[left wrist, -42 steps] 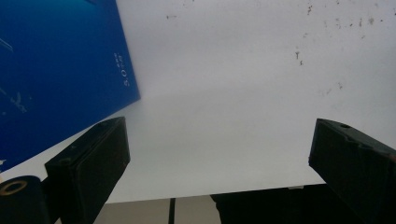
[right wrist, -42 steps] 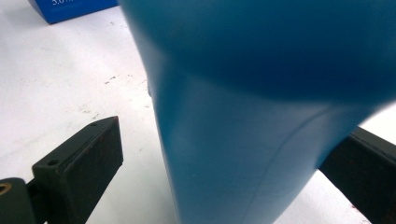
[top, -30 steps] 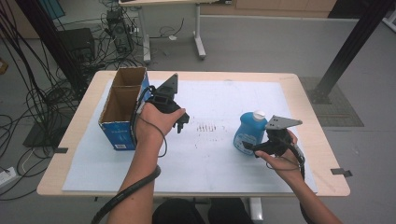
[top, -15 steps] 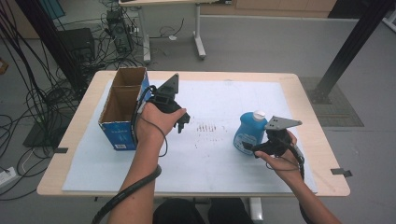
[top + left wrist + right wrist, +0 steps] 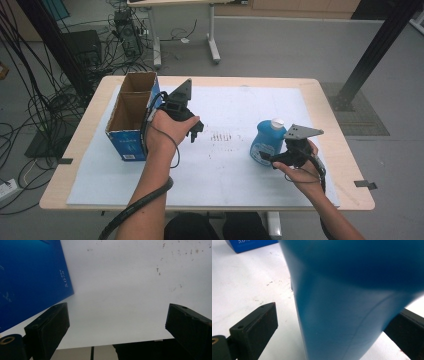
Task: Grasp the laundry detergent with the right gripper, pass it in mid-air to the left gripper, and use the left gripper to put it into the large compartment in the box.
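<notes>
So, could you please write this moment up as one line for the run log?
left gripper: open, beside cardboard box | right gripper: open, jaws straddling blue bottle, left jaw apart from it | bottle upright on white sheet

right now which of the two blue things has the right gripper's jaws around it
The blue bottle with the white cap, standing at the right of the table. The right gripper straddles it with open jaws; the blue cardboard box stands far left.

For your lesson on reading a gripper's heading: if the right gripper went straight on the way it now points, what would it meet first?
The blue bottle. It already stands between the right gripper's open jaws, with a gap visible at the left jaw, so contact would probably come almost at once.
</notes>
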